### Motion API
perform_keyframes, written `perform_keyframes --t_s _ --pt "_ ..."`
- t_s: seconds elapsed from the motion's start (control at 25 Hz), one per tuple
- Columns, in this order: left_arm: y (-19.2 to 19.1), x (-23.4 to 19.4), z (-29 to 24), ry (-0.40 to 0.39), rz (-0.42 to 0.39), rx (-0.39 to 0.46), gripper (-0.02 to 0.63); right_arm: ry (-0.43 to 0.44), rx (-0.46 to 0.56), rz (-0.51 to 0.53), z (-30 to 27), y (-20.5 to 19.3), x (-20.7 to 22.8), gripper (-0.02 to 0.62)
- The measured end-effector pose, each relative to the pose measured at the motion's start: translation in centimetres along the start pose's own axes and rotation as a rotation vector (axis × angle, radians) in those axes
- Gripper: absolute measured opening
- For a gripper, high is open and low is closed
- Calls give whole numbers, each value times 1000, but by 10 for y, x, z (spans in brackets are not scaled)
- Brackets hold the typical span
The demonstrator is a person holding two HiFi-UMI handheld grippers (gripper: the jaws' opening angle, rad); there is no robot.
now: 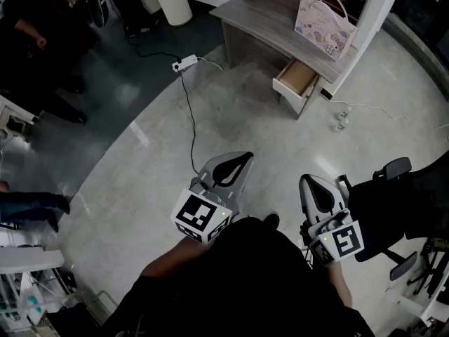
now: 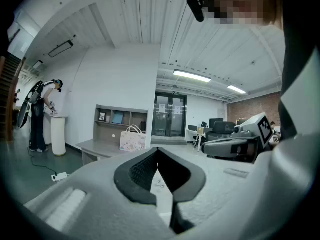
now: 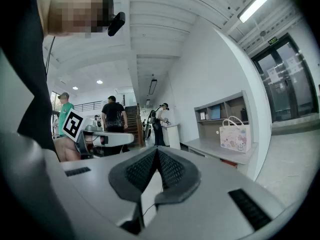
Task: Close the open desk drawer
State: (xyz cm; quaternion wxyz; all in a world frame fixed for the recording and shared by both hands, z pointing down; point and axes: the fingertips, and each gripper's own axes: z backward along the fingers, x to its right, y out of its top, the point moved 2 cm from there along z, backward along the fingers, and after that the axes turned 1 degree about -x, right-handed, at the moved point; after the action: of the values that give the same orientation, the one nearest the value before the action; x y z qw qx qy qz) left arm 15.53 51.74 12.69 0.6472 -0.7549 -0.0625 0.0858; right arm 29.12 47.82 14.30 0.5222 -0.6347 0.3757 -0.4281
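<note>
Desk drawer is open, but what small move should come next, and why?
Probably step forward toward the desk. The drawer stands pulled out, far across the floor from the left hand-held gripper and the right hand-held gripper, both shut and empty, so neither can push its front yet.

We see a desk (image 1: 259, 20) in grey wood grain, and its drawer (image 1: 298, 76) has a white front and a light brown inside. The bag (image 1: 324, 21) is pale pink, printed with small cartoon figures. The floor (image 1: 140, 188) is pale glossy grey, turning dark blue-green at the far left. The power strip (image 1: 185, 63) is white, its cable (image 1: 191, 118) black. The left gripper (image 1: 243, 160) and right gripper (image 1: 306, 181) are light grey with black pads. Their cubes (image 1: 202, 215) carry black-and-white square markers. The chair (image 1: 393, 202) is black.
</note>
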Motion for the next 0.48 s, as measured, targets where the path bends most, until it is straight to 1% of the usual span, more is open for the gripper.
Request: perform_keyframes --t_s 0.12,0.24,0.4,0.48 --pt "-3 7 -5 -11 -3 -4 8 2 -1 0 5 -5 5 11" --pt "-3 14 -9 -18 -8 -12 8 9 0 -21 10 -7 7 11" --pt "-5 27 -17 -17 -15 -24 8 11 23 -94 24 -8 20 12" --pt "-6 37 -25 -19 -18 -29 8 8 31 -111 35 -8 31 12"
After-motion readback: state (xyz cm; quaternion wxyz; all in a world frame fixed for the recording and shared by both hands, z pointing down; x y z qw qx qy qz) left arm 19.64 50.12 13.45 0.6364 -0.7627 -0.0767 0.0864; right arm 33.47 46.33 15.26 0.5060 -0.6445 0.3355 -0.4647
